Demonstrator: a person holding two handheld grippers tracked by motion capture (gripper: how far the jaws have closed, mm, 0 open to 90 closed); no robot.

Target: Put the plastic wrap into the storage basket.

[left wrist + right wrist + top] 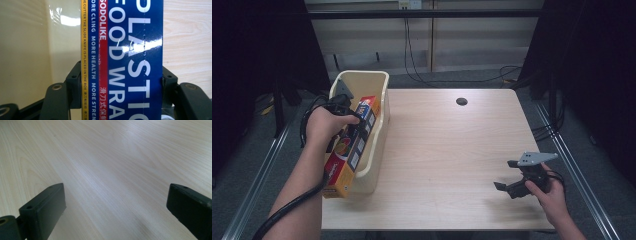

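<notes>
Glossy cardboard wrap box (130,60), pale wood table (452,150)

One camera hangs above the person's side of the bench (447,150), looking forward and down, taking in the whole top and the floor beyond. Another rides the left tongs (346,107) and sits very close against the plastic wrap box (122,60), with the cream bin (30,50) behind; both appear from above too. The third rides the right tongs (113,212), low over bare bench.

A light wooden table (447,150) carries a cream plastic bin (377,150) at its left edge.
</notes>
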